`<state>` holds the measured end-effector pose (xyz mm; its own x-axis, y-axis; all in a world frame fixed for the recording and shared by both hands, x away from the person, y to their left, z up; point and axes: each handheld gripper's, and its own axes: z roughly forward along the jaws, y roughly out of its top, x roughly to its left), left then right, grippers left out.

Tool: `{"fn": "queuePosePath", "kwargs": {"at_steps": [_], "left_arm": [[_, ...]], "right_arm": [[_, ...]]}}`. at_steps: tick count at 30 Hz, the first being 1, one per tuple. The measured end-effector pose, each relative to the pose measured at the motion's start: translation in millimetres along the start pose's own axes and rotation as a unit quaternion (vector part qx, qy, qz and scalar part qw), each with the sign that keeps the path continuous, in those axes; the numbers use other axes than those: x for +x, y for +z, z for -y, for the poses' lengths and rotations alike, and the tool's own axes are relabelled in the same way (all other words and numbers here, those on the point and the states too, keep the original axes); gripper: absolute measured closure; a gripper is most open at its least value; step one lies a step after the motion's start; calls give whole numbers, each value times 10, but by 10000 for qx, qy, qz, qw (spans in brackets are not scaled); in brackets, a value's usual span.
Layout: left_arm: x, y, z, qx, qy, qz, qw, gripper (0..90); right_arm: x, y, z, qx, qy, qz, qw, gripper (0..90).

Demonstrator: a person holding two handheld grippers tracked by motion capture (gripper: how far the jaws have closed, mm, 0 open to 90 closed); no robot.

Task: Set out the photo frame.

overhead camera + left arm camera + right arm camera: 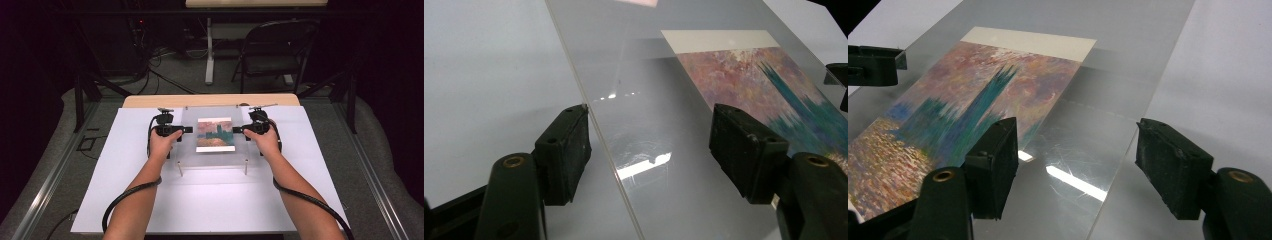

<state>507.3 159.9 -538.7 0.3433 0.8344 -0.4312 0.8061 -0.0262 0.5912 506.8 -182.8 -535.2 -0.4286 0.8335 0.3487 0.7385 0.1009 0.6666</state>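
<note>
Both grippers spread at the side edges of the clear sheet over the picture card.

I hold 2 grippers at a clear plastic sheet (214, 137) that stands on short posts above the white board (125, 190). The left gripper (187, 129) sits at the sheet's left edge, the right gripper (237, 130) at its right edge. In each gripper view the jaws stand spread, 1 on either side of the edge, pads not pressing. I judge the step as placing or releasing the sheet over the picture card (215, 134), which lies at the middle under it. If a lift comes next, both grippers must pinch the edges together and rise level. I read no brand, label or writing; the card shows a painted scene with a blank cream strip.
</note>
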Motion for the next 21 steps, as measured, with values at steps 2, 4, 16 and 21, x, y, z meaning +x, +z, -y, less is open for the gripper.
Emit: {"fn": "queuePosePath", "kwargs": {"at_steps": [2,4,16,21], "left_arm": [[2,5,-1,27,-9,23,10000,305],[6,9,0,39,-47,44,10000,298],[-13,50,5,96,-122,140,9998,255],[-14,61,13,130,-183,212,9995,246]], "right_arm": [[-4,0,1,32,27,-23,10000,320],[-10,7,4,22,68,-56,10000,314],[-32,29,23,40,300,-176,9994,282],[-41,43,23,87,364,-259,9990,275]]}}
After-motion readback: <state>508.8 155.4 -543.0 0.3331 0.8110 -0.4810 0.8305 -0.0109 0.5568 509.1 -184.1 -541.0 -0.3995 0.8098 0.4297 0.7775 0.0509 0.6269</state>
